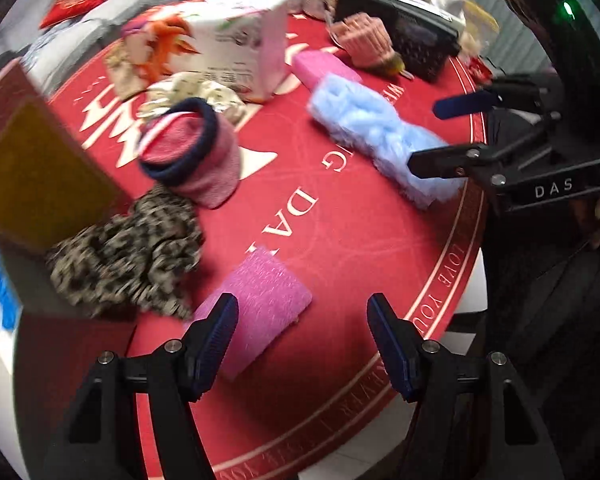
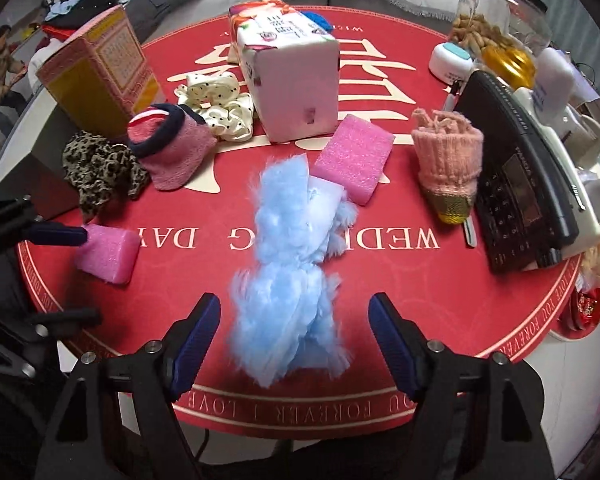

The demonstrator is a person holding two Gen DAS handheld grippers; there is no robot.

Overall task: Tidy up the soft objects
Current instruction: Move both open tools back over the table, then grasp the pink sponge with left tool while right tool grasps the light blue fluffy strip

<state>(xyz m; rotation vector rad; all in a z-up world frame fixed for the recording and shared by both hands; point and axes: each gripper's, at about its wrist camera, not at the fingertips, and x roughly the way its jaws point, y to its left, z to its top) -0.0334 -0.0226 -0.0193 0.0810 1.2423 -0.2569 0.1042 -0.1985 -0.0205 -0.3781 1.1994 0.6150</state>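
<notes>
On the red round mat [image 1: 340, 240] lie soft things. A pink foam block [image 1: 256, 304] lies just ahead of my open left gripper [image 1: 302, 320], near its left finger. A fluffy light-blue piece [image 2: 292, 264] lies between the fingers of my open right gripper [image 2: 294, 320]; it also shows in the left wrist view [image 1: 376, 128]. A second pink foam block [image 2: 354, 158], a pink knitted glove [image 2: 448, 160], a pink sock roll with a navy cuff [image 2: 168, 148], a leopard scrunchie [image 2: 98, 172] and a cream dotted scrunchie [image 2: 220, 102] lie around.
A white tissue pack [image 2: 292, 76] stands mid-table. A yellow-pink box [image 2: 96, 68] stands at the left. A black phone [image 2: 516, 188], a jar of nuts [image 2: 484, 24] and small white items crowd the right edge. The mat's rim [image 2: 300, 408] is near me.
</notes>
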